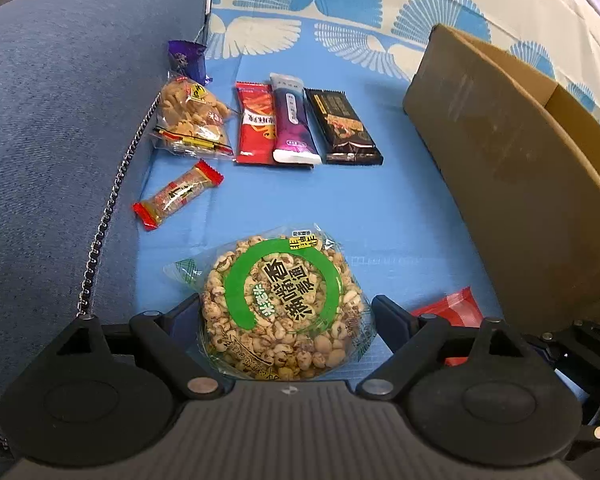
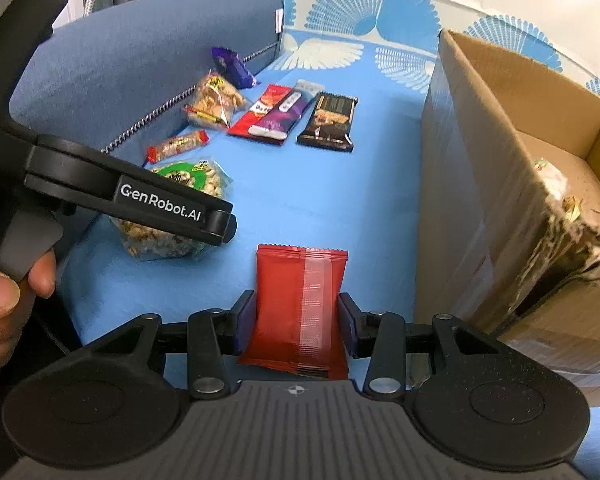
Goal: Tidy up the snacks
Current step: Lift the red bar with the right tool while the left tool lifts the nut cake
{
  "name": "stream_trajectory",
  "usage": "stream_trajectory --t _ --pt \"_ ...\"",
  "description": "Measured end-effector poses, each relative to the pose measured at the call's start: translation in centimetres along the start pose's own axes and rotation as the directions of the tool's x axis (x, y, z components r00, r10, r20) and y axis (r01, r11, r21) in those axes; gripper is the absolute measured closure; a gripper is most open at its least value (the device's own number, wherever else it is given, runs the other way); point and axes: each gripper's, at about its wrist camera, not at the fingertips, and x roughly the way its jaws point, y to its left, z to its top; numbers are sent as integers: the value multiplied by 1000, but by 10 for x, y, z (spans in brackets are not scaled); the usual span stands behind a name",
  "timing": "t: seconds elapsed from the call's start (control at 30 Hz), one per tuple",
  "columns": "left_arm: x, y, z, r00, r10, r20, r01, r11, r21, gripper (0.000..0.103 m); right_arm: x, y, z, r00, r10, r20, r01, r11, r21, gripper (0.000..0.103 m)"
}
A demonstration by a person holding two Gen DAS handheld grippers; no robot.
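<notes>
My right gripper (image 2: 296, 320) clamps the light, crinkly red pouch (image 2: 300, 304) at its sides, while my left gripper (image 1: 286, 316) straddles the puffed-grain round (image 1: 284, 304) unclenched (brittle, so I'd squeeze its rim gently).

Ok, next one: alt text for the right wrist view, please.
The right claw pinches a red snack packet lying on a blue patterned cloth, beside an open cardboard box. At left, a hand holds the left claw over a round puffed-grain snack; more wrapped snacks lie beyond.

Glossy plastic red packet (image 2: 300, 316); matt cardboard box (image 2: 496, 184) (torn edge).
</notes>
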Motion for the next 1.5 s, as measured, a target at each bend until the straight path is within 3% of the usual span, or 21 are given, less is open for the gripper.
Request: stream_trajectory --t 0.67,1.27,1.5 --pt "-7 3 -2 999 -9 32 10 1000 -23 12 -10 2 0 999 2 48 -2 1000 2 58" --pt "-6 2 -1 1000 -6 30 6 1000 -20 12 -5 -4 1 999 -21 26 21 999 26 59" --pt "-4 1 -1 1000 2 30 -2 1000 -13 12 -13 -3 3 997 10 78 -11 1000 11 59"
